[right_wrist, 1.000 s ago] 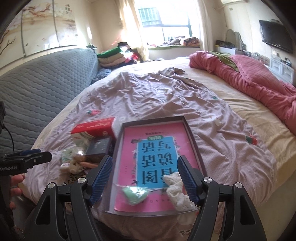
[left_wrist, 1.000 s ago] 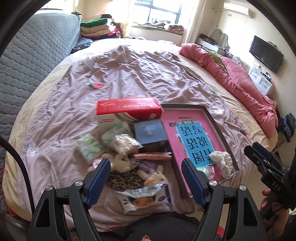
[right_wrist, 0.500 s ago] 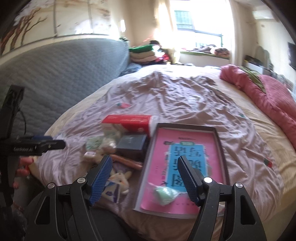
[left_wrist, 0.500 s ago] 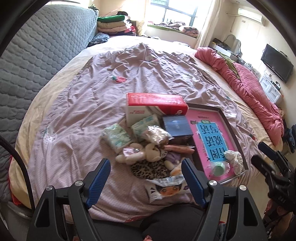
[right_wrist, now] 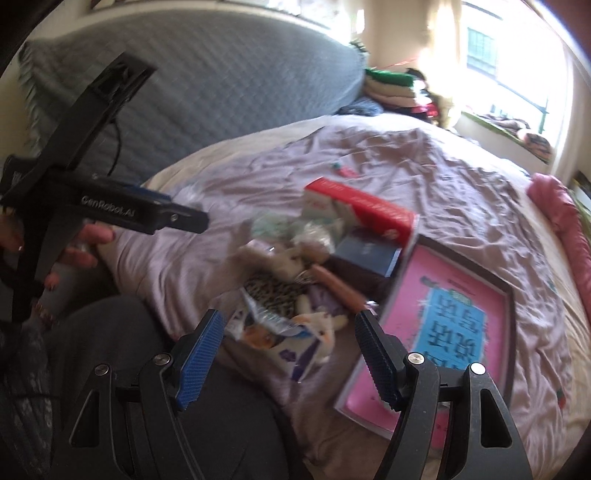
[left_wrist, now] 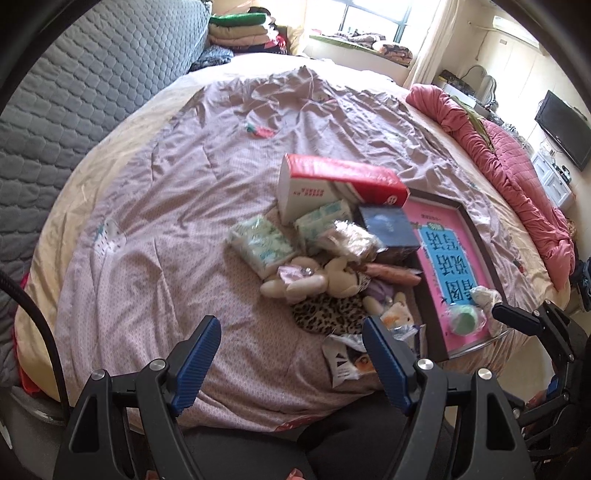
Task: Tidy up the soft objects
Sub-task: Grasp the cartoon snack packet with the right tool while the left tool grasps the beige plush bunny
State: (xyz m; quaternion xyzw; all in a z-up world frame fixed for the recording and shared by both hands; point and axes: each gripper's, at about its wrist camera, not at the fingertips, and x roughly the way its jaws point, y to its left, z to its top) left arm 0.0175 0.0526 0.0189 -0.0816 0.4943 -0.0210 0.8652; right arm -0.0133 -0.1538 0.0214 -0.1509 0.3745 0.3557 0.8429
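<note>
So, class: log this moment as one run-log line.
left tool: open, empty | right tool: open, empty | pink tray: holds green ball | cream plush rabbit: in pile on bed

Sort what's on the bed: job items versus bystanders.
Job: plush bunny, leopard pouch, tissue packs, pink tray, green puff.
Bystanders: red box, blue box, pink quilt, folded clothes, TV.

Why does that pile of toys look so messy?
The plush bunny, tissue packs and leopard pouch are heaped on the bed beside the pink tray, which holds only a green ball and white cloth.
</note>
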